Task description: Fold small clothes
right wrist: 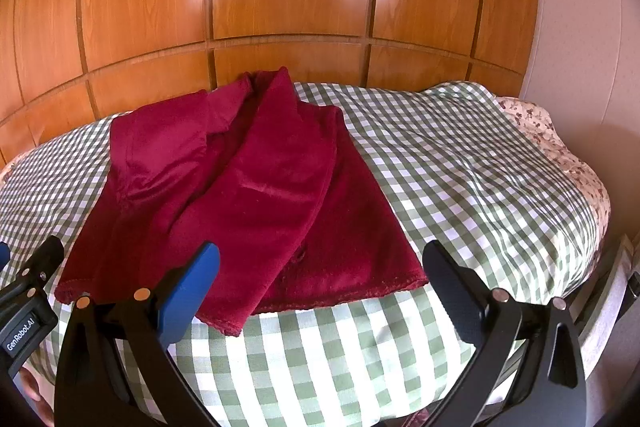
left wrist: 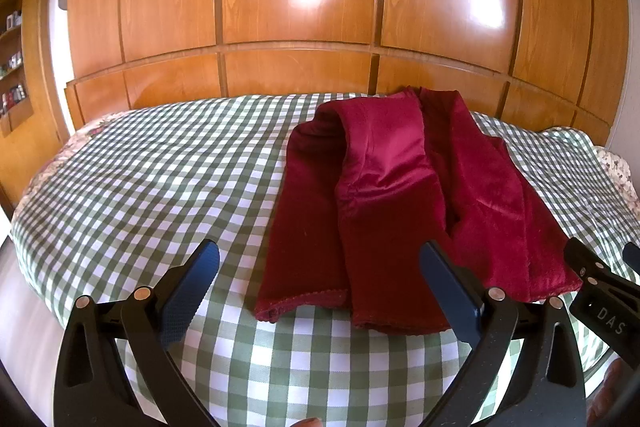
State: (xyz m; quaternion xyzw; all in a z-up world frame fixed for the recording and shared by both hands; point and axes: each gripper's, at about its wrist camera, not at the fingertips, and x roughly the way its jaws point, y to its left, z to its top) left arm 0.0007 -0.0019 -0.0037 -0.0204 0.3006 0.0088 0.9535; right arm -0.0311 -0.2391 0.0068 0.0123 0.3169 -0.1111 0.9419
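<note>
A dark red velvet garment [left wrist: 400, 195] lies on the green-and-white checked cloth [left wrist: 160, 187], with both side parts folded in over its middle and its hem toward me. It also shows in the right wrist view [right wrist: 248, 195]. My left gripper [left wrist: 320, 267] is open and empty, hovering just short of the hem's left part. My right gripper [right wrist: 320, 267] is open and empty, just short of the hem's right part. The right gripper's tip shows at the right edge of the left wrist view [left wrist: 600, 279].
The checked cloth [right wrist: 460, 167] covers a bed. A glossy wooden wardrobe wall [left wrist: 300, 7] stands right behind it. A floral sheet [right wrist: 560, 147] shows at the bed's right edge. Shelves [left wrist: 12, 47] with small items stand far left.
</note>
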